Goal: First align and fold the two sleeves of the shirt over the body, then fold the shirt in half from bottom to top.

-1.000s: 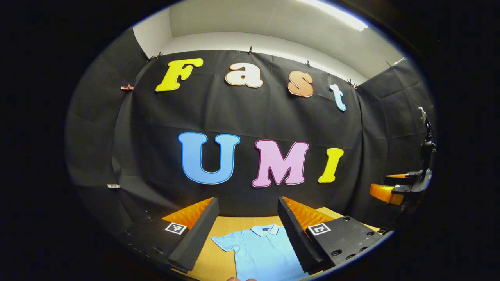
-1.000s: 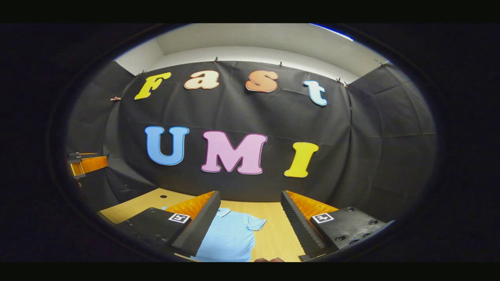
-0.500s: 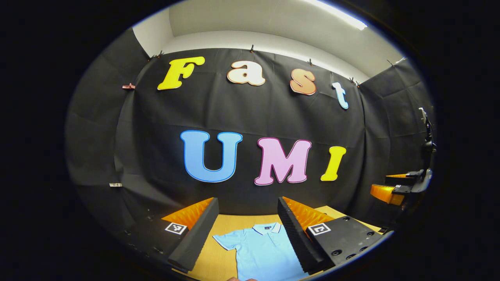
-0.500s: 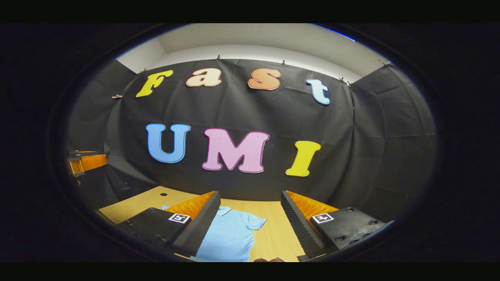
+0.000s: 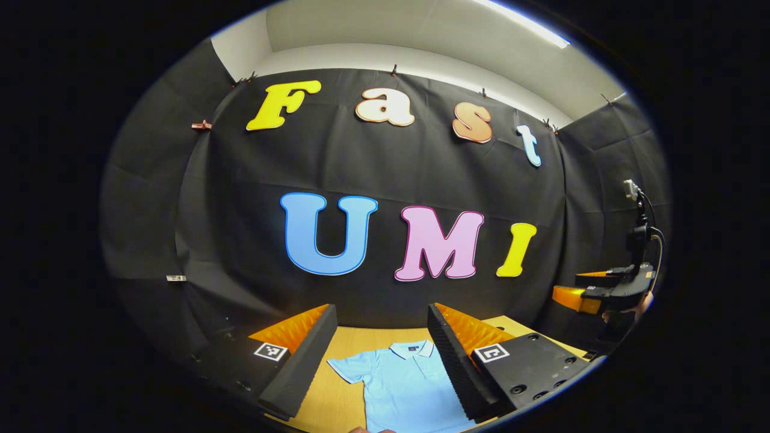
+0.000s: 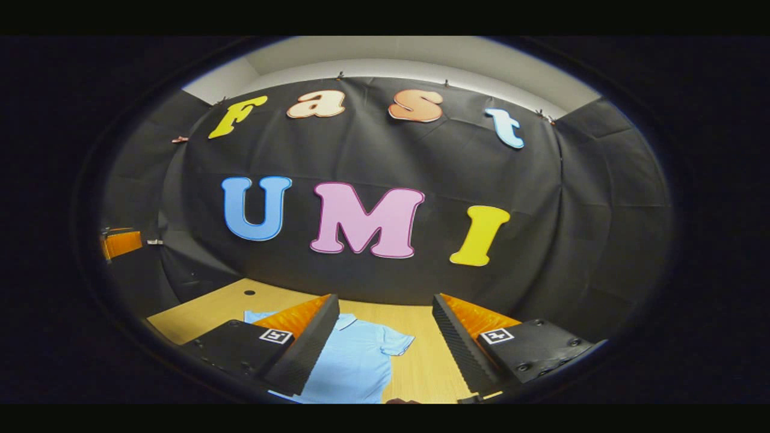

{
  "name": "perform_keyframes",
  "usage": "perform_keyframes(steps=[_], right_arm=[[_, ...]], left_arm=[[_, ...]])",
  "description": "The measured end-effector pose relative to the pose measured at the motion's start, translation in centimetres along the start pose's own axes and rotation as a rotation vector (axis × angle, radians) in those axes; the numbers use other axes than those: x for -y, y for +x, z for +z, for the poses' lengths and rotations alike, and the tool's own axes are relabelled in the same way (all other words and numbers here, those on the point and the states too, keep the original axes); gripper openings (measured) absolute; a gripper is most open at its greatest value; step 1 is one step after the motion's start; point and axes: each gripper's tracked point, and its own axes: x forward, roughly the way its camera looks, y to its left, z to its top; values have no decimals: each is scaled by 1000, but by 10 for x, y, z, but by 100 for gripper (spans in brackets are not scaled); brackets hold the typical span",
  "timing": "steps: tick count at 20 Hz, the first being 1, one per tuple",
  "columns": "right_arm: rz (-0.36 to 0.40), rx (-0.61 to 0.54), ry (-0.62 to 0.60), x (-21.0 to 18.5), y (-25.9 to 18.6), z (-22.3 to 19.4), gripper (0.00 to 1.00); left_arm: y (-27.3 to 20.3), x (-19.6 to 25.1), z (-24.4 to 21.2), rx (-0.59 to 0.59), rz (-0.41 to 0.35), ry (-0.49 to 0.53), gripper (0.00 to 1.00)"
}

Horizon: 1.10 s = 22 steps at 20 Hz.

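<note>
A light blue short-sleeved polo shirt (image 5: 404, 385) lies flat low in frame on the pale wooden surface (image 6: 204, 310); both left tongs (image 5: 380, 328) and right tongs (image 6: 385, 316) gape wide, holding nothing.

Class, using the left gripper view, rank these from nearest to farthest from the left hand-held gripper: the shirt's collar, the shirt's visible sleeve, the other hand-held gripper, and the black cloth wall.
1. Sleeve, low, left of centre.
2. Collar, centre; close to the sleeve, hard to separate.
3. Other hand-held gripper, far right, raised.
4. Black cloth wall, behind the table.
</note>
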Motion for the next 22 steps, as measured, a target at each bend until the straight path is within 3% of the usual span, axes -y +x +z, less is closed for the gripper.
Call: perform_keyframes(steps=[4,7,15,22], right_arm=[[42,-23,-25,5,53,-16,96],[99,-92,-27,8,104,-51,97],[169,-342,38,41,244,-191,97],[182,-587,118,68,305,-342,96]], left_arm=[[28,6,-10,-27,12,-1,97],[53,11,-13,-38,45,2,97],[130,45,-35,-104,86,31,97],[172,78,-60,-184,87,62,97]])
